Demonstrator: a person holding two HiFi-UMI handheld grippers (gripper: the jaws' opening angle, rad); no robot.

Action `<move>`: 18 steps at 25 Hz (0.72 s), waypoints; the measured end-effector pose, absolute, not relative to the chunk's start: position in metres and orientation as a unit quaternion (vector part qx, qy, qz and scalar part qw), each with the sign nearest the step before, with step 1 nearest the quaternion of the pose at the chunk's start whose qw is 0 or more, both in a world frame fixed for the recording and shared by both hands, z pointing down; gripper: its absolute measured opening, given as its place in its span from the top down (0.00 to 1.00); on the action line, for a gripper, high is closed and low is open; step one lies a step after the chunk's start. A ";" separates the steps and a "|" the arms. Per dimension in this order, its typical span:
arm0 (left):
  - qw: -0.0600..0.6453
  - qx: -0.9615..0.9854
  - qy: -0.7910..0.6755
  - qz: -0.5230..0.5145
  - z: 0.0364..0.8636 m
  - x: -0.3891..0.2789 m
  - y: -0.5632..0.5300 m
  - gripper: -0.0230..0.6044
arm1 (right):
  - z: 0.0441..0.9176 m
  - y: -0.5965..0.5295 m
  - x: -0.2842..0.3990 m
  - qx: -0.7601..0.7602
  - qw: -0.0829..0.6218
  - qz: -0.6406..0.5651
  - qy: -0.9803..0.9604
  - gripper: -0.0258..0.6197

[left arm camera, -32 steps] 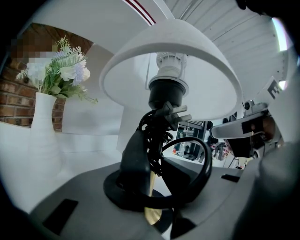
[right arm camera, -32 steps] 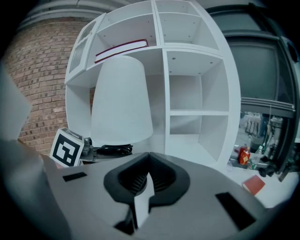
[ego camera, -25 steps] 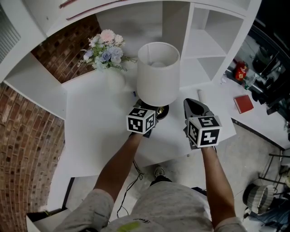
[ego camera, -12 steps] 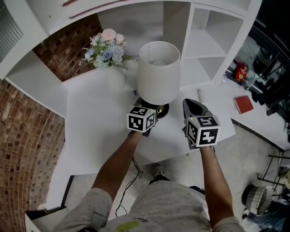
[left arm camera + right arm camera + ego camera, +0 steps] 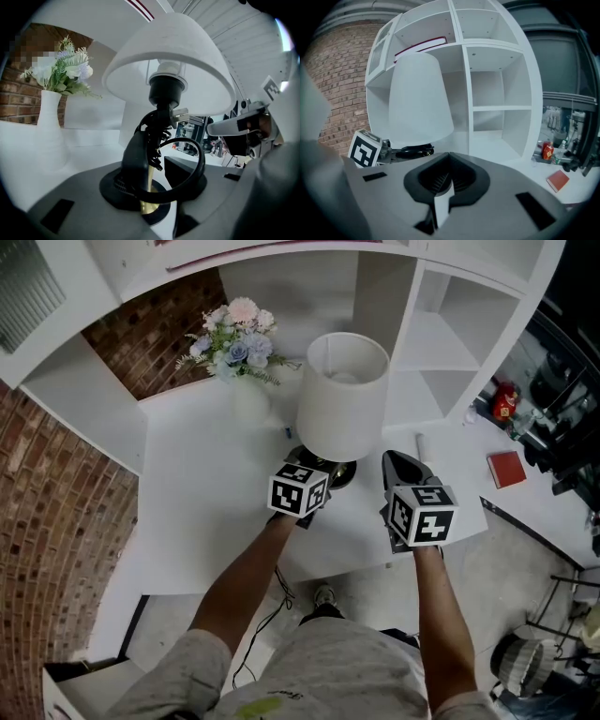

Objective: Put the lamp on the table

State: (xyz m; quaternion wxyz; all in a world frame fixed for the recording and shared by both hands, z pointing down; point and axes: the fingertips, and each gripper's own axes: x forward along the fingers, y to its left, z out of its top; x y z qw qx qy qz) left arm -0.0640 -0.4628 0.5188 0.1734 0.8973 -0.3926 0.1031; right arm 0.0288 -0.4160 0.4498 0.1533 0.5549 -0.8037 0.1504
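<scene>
The lamp, with a white drum shade (image 5: 342,395) and a black round base (image 5: 339,471), stands upright on the white table (image 5: 206,484). My left gripper (image 5: 315,469) is at the base from the near side. In the left gripper view its jaws are opening, with the brass stem (image 5: 150,180) and the coiled black cord (image 5: 190,159) between them and a gap beside the stem. My right gripper (image 5: 398,461) hovers just right of the lamp, shut and empty, its tips (image 5: 446,159) meeting.
A white vase (image 5: 248,399) of pale flowers (image 5: 242,329) stands behind and to the left of the lamp. A white shelf unit (image 5: 441,334) rises at the back right. A red book (image 5: 506,468) lies on the surface at far right. A brick wall (image 5: 56,512) is on the left.
The whole scene sits slightly lower and further right in the head view. The lamp and both grippers keep their places relative to each other.
</scene>
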 end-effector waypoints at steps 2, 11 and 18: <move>0.178 0.897 -0.392 0.102 0.519 -0.065 -0.462 0.71 | 0.450 -0.417 0.028 0.555 0.151 0.153 -0.803 0.96; 0.186 0.891 -0.399 0.109 0.522 -0.068 -0.454 0.64 | 0.454 -0.417 0.030 0.552 0.143 0.162 -0.806 0.96; 0.189 0.881 -0.417 0.116 0.521 -0.072 -0.443 0.60 | 0.451 -0.416 0.033 0.537 0.134 0.162 -0.817 0.96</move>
